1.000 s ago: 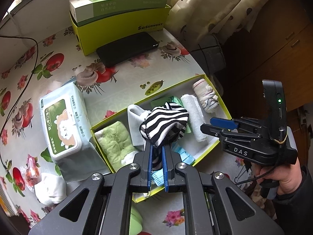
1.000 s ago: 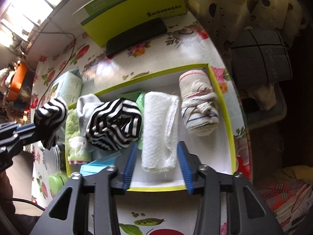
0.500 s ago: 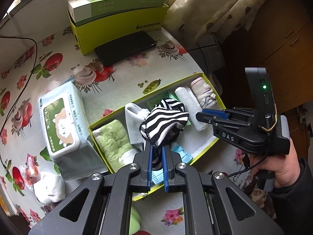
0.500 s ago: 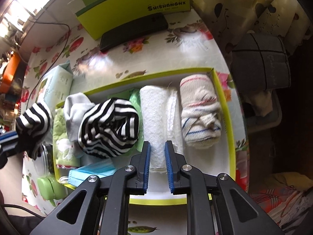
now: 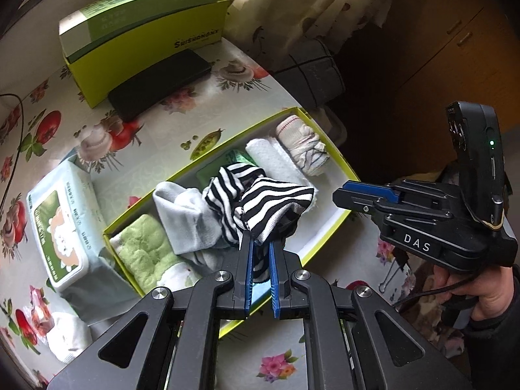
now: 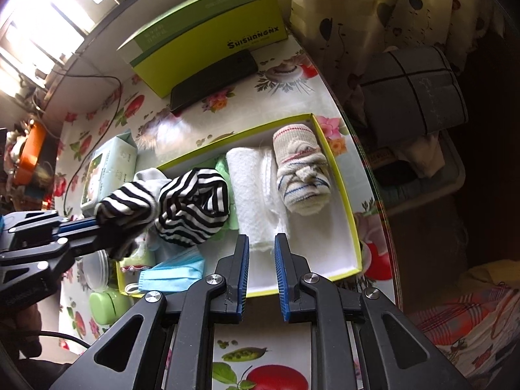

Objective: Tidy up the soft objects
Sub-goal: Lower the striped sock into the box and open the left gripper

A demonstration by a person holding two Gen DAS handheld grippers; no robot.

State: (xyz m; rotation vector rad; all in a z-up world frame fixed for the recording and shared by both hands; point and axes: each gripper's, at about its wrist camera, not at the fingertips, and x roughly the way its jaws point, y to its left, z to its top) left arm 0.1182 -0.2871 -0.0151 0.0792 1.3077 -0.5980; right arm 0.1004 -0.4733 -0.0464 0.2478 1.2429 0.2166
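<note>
Left gripper [image 5: 260, 243]: jaws clamped on a striped sock [image 5: 276, 204], held above the yellow-rimmed tray [image 5: 325, 227]. Right gripper [image 6: 261, 243]: jaws nearly together, nothing between them, over the tray's near edge, just in front of the white rolled towel [image 6: 250, 195]. In the tray: second striped sock [image 6: 195, 208], grey sock [image 5: 185, 217], green cloth [image 5: 146, 253], blue mask [image 6: 169, 276], cream striped bundle [image 6: 302, 172]. Beside it, wipes pack [image 5: 61, 224]. Farther back: black phone [image 5: 159, 84], green box [image 5: 146, 39].
</note>
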